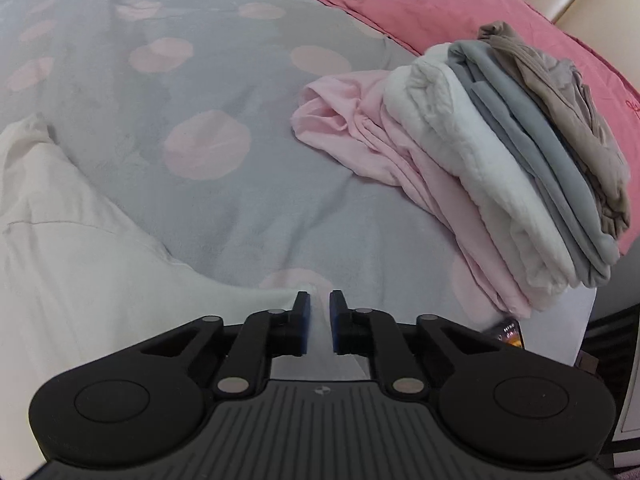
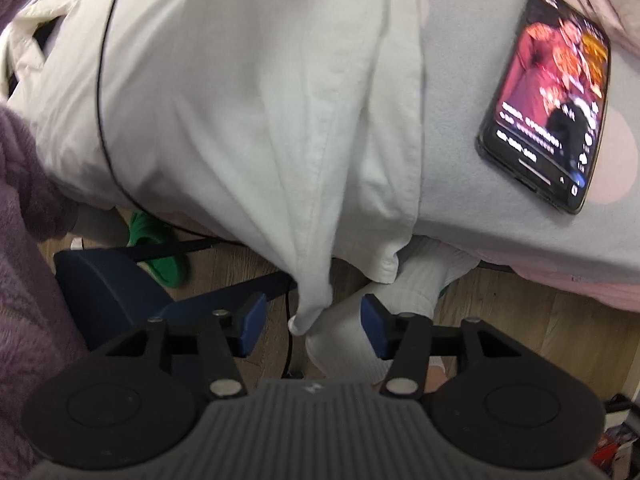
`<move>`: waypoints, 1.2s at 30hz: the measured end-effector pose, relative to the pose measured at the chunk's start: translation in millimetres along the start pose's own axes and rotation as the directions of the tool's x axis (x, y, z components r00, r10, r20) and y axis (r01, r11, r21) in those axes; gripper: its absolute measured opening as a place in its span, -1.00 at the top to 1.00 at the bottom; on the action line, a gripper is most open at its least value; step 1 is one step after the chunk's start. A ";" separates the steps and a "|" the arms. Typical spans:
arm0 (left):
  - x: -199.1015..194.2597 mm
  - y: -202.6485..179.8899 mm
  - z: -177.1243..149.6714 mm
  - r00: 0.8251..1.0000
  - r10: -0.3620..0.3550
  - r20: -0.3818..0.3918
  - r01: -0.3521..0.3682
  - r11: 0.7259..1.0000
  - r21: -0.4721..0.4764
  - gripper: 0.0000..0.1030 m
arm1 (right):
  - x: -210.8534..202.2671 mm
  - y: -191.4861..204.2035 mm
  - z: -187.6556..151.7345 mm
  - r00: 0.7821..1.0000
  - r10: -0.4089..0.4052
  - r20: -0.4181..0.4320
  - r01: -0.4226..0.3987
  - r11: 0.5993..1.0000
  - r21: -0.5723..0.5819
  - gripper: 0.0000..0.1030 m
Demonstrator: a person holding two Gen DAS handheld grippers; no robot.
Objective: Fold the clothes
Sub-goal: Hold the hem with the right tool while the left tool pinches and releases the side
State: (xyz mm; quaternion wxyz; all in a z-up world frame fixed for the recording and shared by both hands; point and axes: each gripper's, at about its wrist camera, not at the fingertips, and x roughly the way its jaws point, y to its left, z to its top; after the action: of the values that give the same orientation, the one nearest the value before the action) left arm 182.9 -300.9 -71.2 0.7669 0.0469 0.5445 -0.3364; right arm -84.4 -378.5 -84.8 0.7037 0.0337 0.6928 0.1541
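Note:
A white garment with thin black piping (image 2: 240,92) lies over the bed's near edge, and one corner hangs off it. In the left wrist view the same white garment (image 1: 68,248) lies at the left. My left gripper (image 1: 319,310) has its jaws close together with a narrow gap, and a strip of white cloth runs between them. My right gripper (image 2: 312,320) is open, and the hanging white corner (image 2: 310,304) sits between its fingers, untouched. A stack of folded clothes (image 1: 500,168), pink, white, grey and tan, sits at the right of the bed.
A grey bedspread with pink dots (image 1: 208,112) covers the bed. A pink pillow (image 1: 460,4) lies beyond the stack. A lit phone (image 2: 548,96) rests near the bed edge. Below are a wood floor (image 2: 520,332), a green slipper (image 2: 160,248), a blue chair (image 2: 108,288) and a purple fleece (image 2: 20,220).

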 end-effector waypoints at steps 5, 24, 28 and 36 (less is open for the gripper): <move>-11.3 10.4 1.7 0.998 -0.025 0.053 0.027 0.999 -0.041 1.00 | -5.1 -7.8 -4.0 0.999 0.032 0.004 -0.032 0.997 0.073 0.86; -17.2 -24.6 3.2 0.998 0.057 0.007 -0.057 0.991 0.119 0.44 | -16.6 -14.1 -4.7 0.998 0.061 0.036 -0.065 0.989 0.136 0.17; 0.2 -28.5 -4.0 0.992 0.122 -0.028 -0.116 0.981 0.157 0.46 | -7.8 -15.7 1.1 0.998 0.046 0.045 -0.051 0.991 0.120 0.16; -6.3 -19.3 -13.5 0.994 0.105 0.010 -0.105 0.980 0.171 0.95 | -1.8 -11.8 6.1 0.999 0.019 0.051 -0.023 0.996 0.091 0.89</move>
State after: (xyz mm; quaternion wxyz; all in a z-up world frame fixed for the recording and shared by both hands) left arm 160.0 -306.9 -65.5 0.7769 0.1412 0.5099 -0.3412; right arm -76.3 -389.2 -85.9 0.7167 0.0771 0.6810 0.1287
